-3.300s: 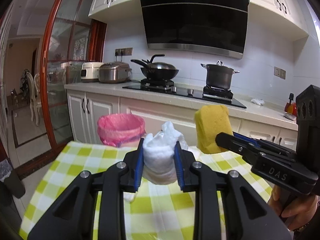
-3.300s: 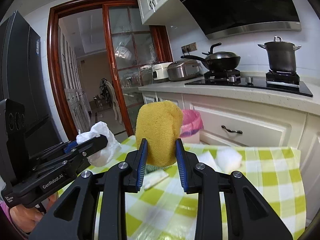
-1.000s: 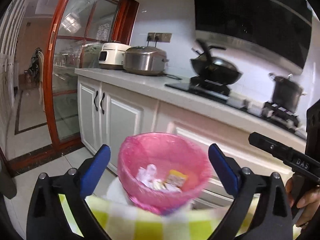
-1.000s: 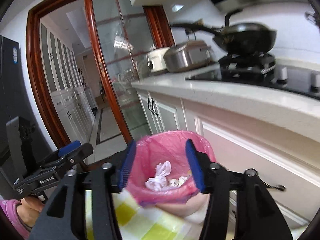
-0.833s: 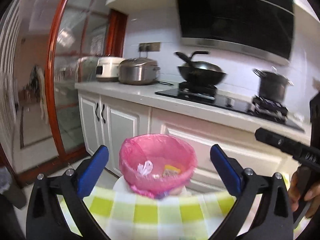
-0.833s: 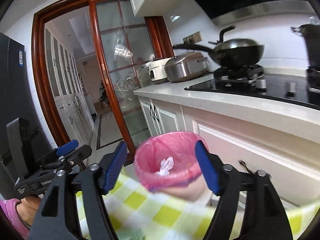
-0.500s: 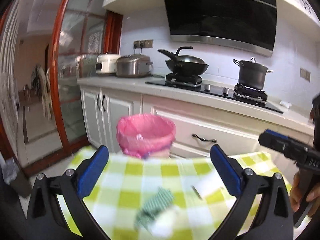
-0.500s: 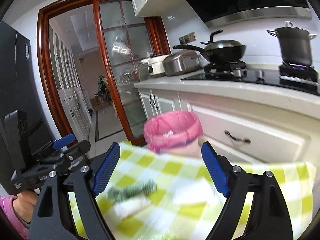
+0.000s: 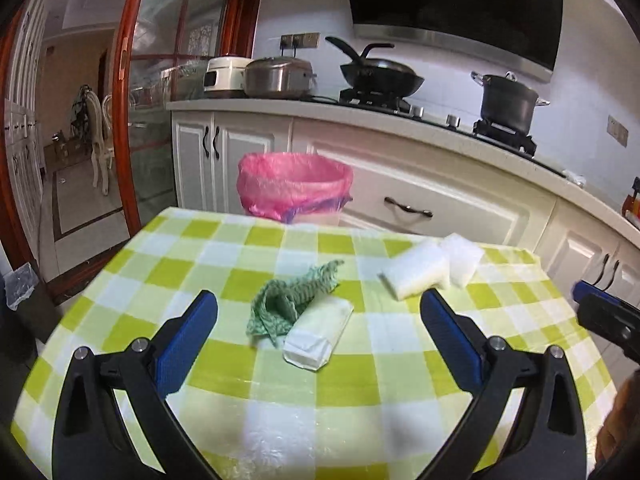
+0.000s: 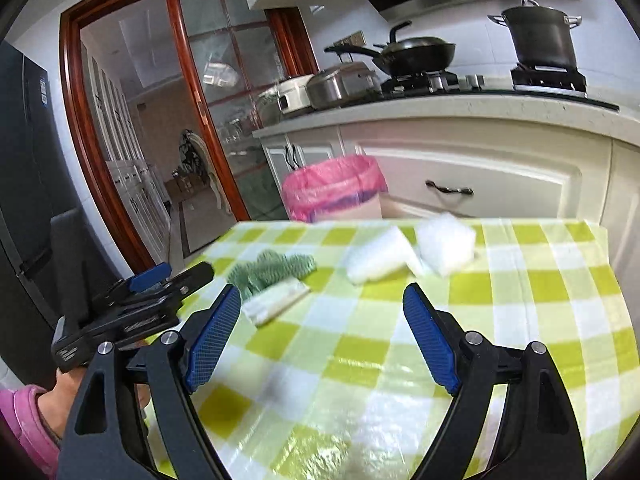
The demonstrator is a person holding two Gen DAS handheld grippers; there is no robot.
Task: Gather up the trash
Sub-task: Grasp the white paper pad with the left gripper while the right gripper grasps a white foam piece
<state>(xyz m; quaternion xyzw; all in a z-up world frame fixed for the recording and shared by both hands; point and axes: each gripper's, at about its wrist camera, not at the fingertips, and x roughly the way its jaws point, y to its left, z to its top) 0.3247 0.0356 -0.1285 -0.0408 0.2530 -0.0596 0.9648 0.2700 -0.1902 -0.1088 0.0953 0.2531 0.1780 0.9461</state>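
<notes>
The left gripper point(image 9: 319, 332) is held above the near part of the checked tablecloth point(image 9: 352, 376) with its jaws spread wide and nothing between the blue pads; the right gripper point(image 10: 322, 326) is likewise held wide apart and empty over the same cloth. Four pieces of trash are seen on the table: a crumpled green cloth point(image 9: 290, 298) near the middle, with a flat white packet point(image 9: 319, 332) touching its near side; a white block point(image 9: 416, 274) and a white crinkled pad point(image 9: 464, 258) lie further right, the two just beside each other and apparently touching. The bin lined with a pink bag point(image 9: 294, 184) is seen past the far edge of the table, in front of the white cabinets point(image 9: 440, 208); its contents are hidden from both views. A wok point(image 9: 380, 74) and a pot point(image 9: 506, 100) are set on the hob behind.
</notes>
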